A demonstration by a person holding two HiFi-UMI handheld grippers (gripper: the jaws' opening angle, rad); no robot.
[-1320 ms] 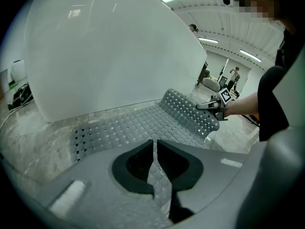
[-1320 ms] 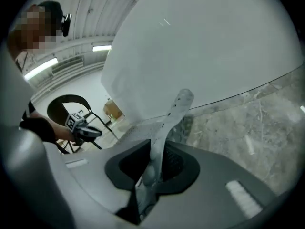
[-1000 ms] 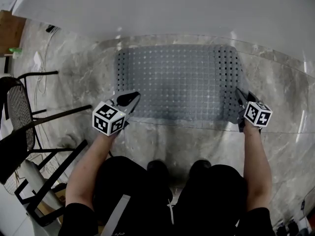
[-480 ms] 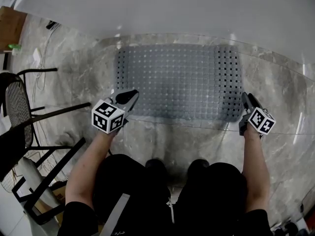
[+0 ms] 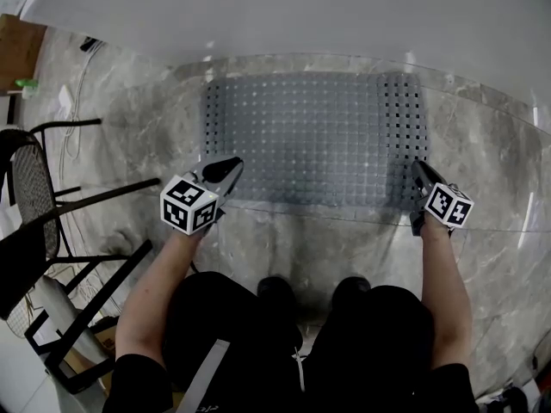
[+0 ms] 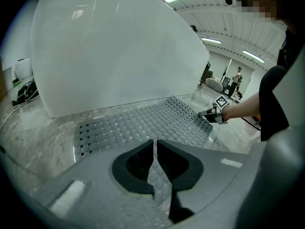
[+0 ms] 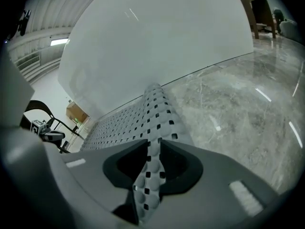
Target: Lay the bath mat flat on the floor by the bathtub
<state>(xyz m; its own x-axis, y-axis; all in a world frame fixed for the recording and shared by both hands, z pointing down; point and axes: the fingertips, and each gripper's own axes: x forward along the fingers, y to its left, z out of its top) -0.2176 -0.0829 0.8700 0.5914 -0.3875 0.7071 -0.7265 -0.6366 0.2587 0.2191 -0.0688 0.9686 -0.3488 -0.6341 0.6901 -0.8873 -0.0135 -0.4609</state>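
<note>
Since both pairs of jaws are pinched onto the near edge of the bath mat (image 5: 310,136), start there: left gripper (image 5: 231,169) has the near-left corner clamped with almost no gap, and right gripper (image 5: 417,170) has the near-right corner (its jaws have just been closing, mat between them and gripped). Mat runs away from both tips toward the bathtub (image 5: 301,15), long axis left-right along the tub wall, far edge close to its base. Mostly flat on the floor (image 5: 344,239); gripped corners look slightly raised. Both hands equally near, so I'd lower and release together.
</note>
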